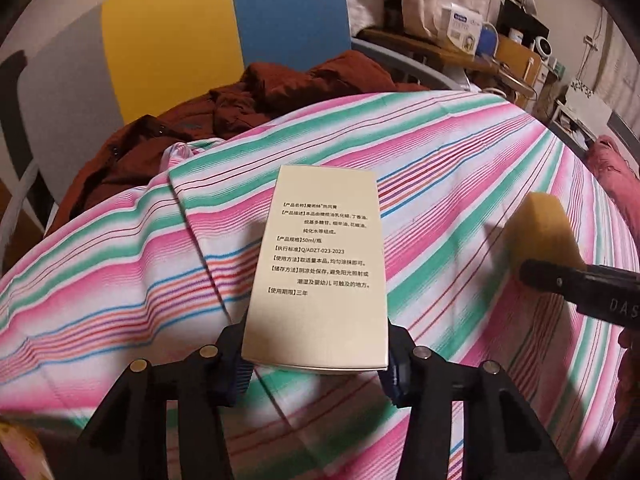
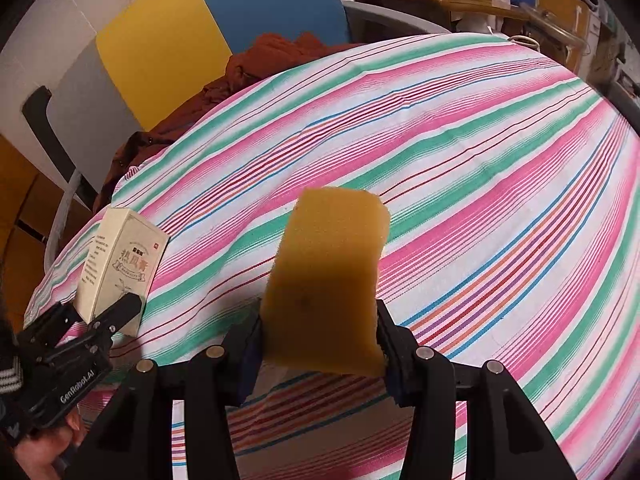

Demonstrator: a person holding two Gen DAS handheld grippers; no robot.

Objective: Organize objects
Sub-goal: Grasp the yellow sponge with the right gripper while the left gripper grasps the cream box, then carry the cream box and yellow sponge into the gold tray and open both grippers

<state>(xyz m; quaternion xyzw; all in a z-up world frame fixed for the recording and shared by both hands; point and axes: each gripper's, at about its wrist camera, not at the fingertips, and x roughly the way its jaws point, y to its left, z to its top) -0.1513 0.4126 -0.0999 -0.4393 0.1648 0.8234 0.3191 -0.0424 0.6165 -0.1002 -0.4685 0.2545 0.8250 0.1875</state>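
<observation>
My left gripper (image 1: 316,364) is shut on a cream cardboard box (image 1: 320,264) with black Chinese print and holds it above the striped sheet (image 1: 460,152). In the right wrist view the same box (image 2: 120,264) and the left gripper (image 2: 106,312) show at the left. My right gripper (image 2: 320,344) is shut on a yellow sponge (image 2: 328,280), held above the sheet. In the left wrist view the sponge (image 1: 544,232) and the right gripper (image 1: 524,272) show at the right.
A pink, green and white striped sheet (image 2: 460,152) covers the bed. A rust-brown garment (image 1: 224,120) lies crumpled at its far left. A blue and yellow panel (image 1: 224,32) stands behind. Cluttered shelves and boxes (image 1: 464,28) stand at the back right.
</observation>
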